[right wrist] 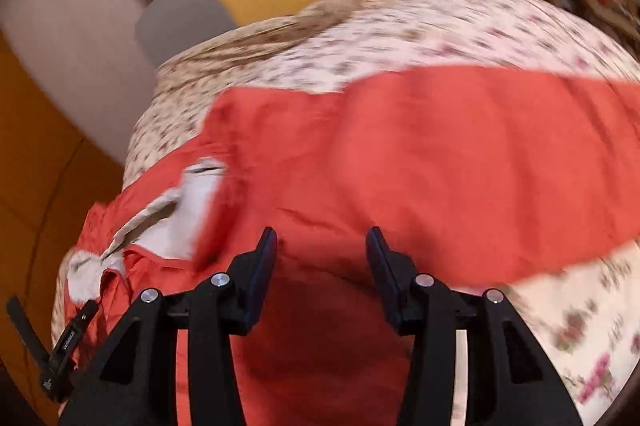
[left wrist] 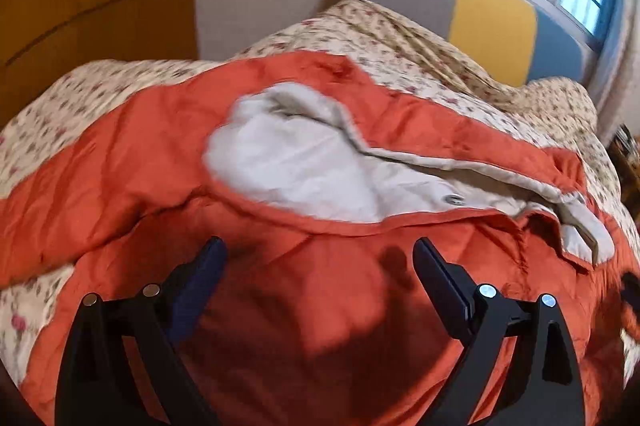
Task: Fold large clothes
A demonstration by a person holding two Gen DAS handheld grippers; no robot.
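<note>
One orange jacket (left wrist: 320,286), one floral bedspread (left wrist: 420,66), two claws.

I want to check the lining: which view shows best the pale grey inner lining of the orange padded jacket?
The left wrist view: the pale grey lining is wide and fairly sharp. The right wrist view shows only a blurred sliver.

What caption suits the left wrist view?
Open left gripper above an orange padded jacket with pale grey lining, on a floral bedspread.
</note>
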